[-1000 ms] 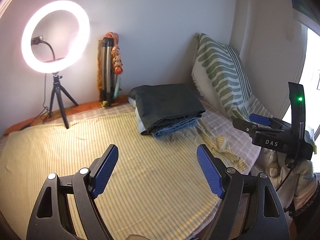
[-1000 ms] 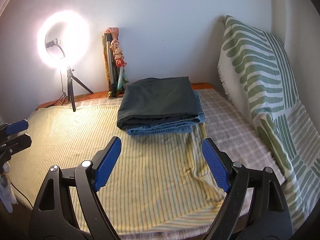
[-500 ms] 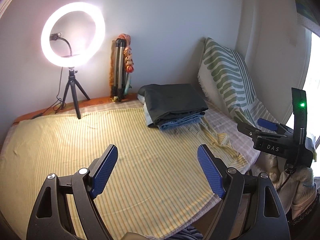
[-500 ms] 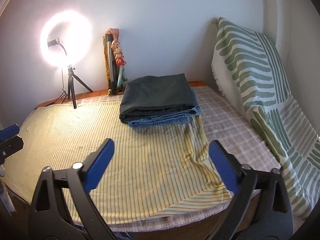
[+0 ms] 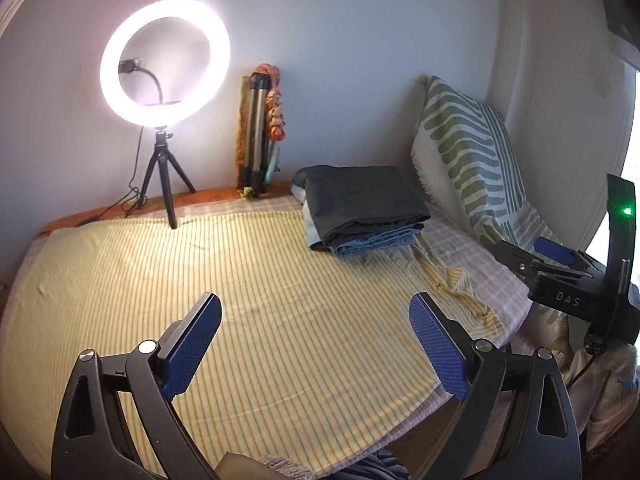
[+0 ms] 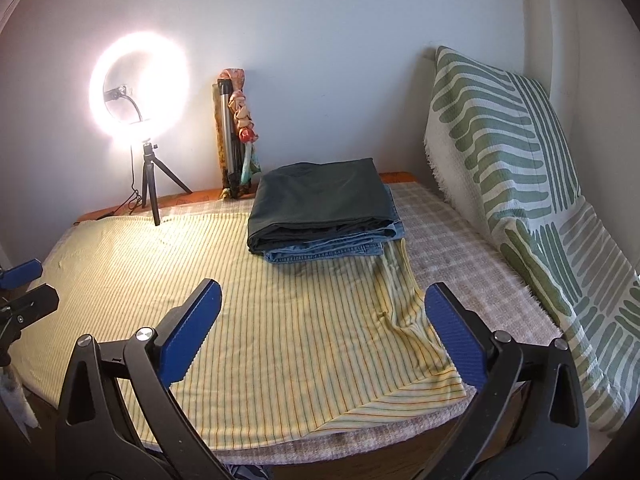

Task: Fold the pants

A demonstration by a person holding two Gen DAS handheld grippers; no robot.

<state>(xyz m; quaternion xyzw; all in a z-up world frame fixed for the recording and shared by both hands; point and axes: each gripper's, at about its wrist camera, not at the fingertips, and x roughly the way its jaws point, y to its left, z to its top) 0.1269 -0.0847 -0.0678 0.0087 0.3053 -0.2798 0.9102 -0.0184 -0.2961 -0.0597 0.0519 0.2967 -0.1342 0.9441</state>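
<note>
Left wrist view: the left hand-held gripper [image 5: 316,340] has its jaws wide apart, just opened further, with nothing between them, above the yellow striped sheet [image 5: 240,300] on the bed. Right wrist view shows the right hand-held gripper [image 6: 324,328] the same, spread and empty. Farther back, the folded dark pants [image 6: 320,200] lie on folded jeans [image 6: 332,250]. Behind stand a lit ring light [image 5: 164,62], a folded tripod [image 5: 256,132] and a green-patterned cushion [image 6: 500,140] at the wall
</note>
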